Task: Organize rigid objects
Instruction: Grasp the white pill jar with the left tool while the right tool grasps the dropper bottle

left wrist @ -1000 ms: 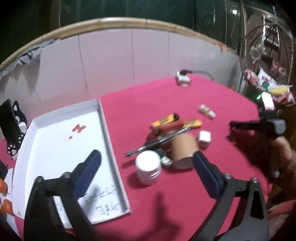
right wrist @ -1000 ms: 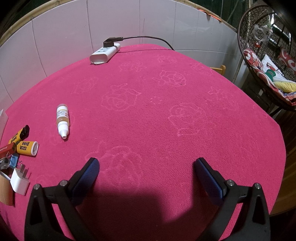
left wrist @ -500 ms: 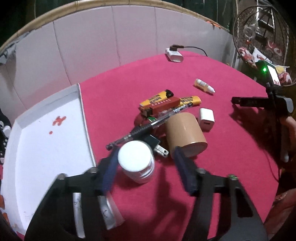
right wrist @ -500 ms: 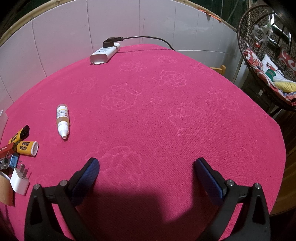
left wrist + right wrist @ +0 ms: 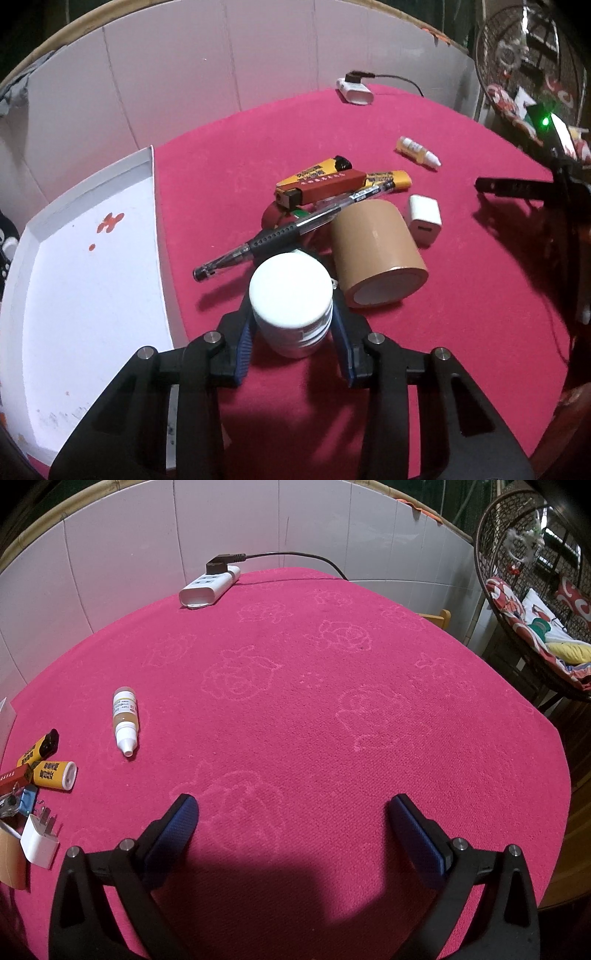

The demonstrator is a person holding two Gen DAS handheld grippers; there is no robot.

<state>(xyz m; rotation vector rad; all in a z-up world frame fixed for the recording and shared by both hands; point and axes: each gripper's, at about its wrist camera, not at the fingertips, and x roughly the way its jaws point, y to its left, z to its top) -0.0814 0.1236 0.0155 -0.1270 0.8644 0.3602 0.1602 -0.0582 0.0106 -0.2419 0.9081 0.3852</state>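
A white-lidded jar (image 5: pixel 290 295) stands on the red tablecloth, between the blue pads of my left gripper (image 5: pixel 291 315). Its jaws are closing and the pads touch the jar's sides. Just behind the jar lie a brown tape roll (image 5: pixel 373 247), a black pen (image 5: pixel 280 236), red and yellow lighters (image 5: pixel 321 181) and a white charger plug (image 5: pixel 424 219). A small dropper bottle (image 5: pixel 125 720) lies apart from the pile. My right gripper (image 5: pixel 291 812) hovers open over bare cloth, with nothing between its fingers.
A white tray (image 5: pixel 155 206) sits left of the pile, its floor bare but for red marks. A white power strip (image 5: pixel 208 587) with a black cable lies at the table's far edge by the tiled wall. A wicker hanging chair (image 5: pixel 535 609) stands off the table's right side.
My left gripper came down and forward around the white jar, and its wide jaws narrowed onto the jar's sides. The right gripper has not moved.
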